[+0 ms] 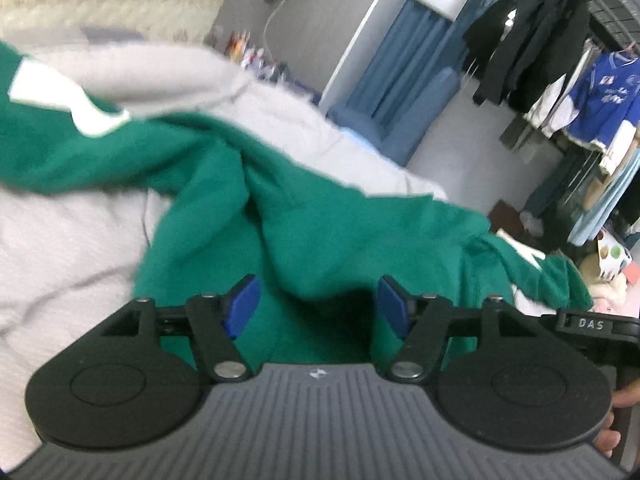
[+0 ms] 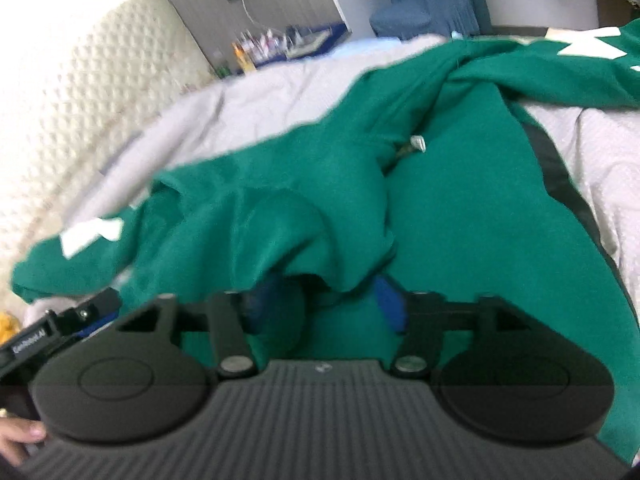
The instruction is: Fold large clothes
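A large green garment [image 1: 304, 216] with white patches lies crumpled on a grey bed cover [image 1: 60, 248]. My left gripper [image 1: 318, 308] is open, its blue pads [image 1: 242, 306] wide apart just above the green cloth, holding nothing. In the right wrist view the same green garment [image 2: 460, 208] spreads across the bed cover [image 2: 240, 112], with a small white tag [image 2: 418, 143] near its middle. My right gripper [image 2: 320, 308] is open with a fold of green cloth draped over and between its blue pads [image 2: 390, 308], partly hiding the left pad.
A cream quilted headboard [image 2: 80, 100] stands behind the bed. A rack of hanging clothes [image 1: 560, 64] fills the right of the room beside a blue curtain [image 1: 404, 80]. A shelf of small bottles [image 2: 272, 48] sits by the wall. Bags and clutter [image 1: 608, 260] lie on the floor.
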Tool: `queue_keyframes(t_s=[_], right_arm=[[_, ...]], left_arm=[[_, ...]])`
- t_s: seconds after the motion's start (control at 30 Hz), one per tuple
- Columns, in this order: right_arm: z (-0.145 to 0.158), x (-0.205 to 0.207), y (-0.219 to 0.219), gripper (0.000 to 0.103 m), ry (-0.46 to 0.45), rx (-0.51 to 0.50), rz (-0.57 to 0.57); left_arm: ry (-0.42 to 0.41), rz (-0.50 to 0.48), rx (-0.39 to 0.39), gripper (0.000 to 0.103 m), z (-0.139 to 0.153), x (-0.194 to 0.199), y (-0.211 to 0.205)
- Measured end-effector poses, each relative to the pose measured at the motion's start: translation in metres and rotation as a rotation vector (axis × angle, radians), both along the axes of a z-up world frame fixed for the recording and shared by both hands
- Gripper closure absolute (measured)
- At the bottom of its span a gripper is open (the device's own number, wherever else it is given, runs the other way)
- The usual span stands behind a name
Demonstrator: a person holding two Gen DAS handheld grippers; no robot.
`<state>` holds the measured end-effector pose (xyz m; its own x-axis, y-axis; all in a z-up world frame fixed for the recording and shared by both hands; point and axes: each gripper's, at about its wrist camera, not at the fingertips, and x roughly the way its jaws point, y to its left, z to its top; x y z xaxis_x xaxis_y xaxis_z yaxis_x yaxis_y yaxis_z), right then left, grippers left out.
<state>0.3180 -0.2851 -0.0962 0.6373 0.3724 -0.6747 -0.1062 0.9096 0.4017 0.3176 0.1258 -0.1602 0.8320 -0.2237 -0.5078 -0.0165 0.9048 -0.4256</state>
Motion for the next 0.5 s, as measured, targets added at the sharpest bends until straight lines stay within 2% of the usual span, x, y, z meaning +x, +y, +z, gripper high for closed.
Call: queue_keyframes(t_s=[0.07,0.17,0.3,0.33,0.4,0.5], right_arm=[[0.012,-0.006,0.000,0.040,-0.060,0.002,0.002],[0.023,-0.010,0.005,0.040,-0.141,-0.004,0.030],[0.027,-0.005,0.018,0.041,-0.192,-0.004,0.081],[0.026,-0.002,0.020,0.044,-0.197,0.002,0.088],[0.024,0.006,0.023,0.060,-0.195,0.012,0.094],[0.018,0.020,0.026,0.072,-0.190,0.029,0.106]], left_arm=[[-0.046,-0.007,0.008,0.026,0.012,-0.010,0.000],[-0.126,-0.023,0.002,0.025,0.026,-0.019,-0.005],[-0.151,-0.080,-0.030,0.025,0.027,-0.009,-0.017],[-0.156,-0.094,-0.025,0.025,0.026,-0.005,-0.022],[-0.158,-0.119,-0.008,0.026,0.022,0.006,-0.032],[-0.146,-0.155,0.001,0.027,0.010,0.027,-0.045]])
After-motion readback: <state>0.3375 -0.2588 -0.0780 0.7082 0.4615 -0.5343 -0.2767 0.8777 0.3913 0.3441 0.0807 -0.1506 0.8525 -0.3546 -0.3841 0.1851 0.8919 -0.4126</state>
